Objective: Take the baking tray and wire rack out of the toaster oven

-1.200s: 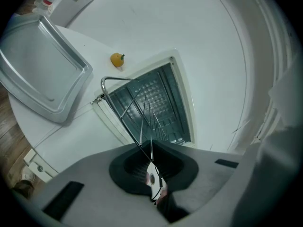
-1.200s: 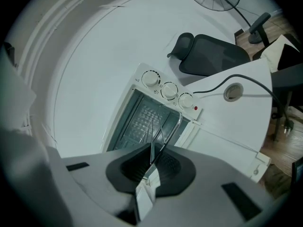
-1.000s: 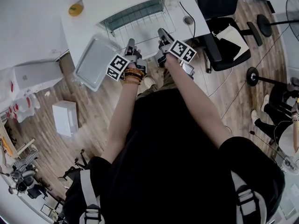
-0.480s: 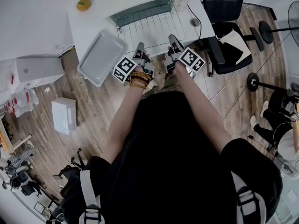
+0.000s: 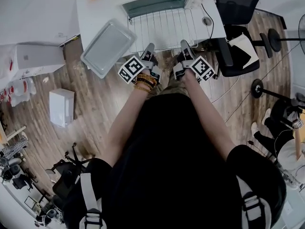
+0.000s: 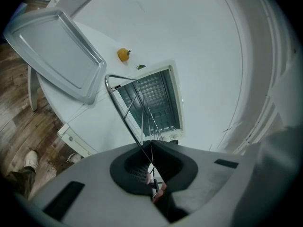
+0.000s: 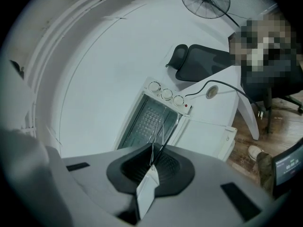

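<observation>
Though nearly out, wire rack (image 5: 162, 28) at oven (image 5: 157, 3)

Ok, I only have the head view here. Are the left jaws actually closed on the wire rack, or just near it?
Observer: Closed. The left gripper view shows the left gripper pinching the wire rack by its front wire.
Operator: And the right?
Observer: Same: its own view shows the right gripper shut on that front wire.
Operator: Anything else inside?
Observer: Past the rack's wires, the right gripper view shows only the dimpled inner wall of the toaster oven.
</observation>
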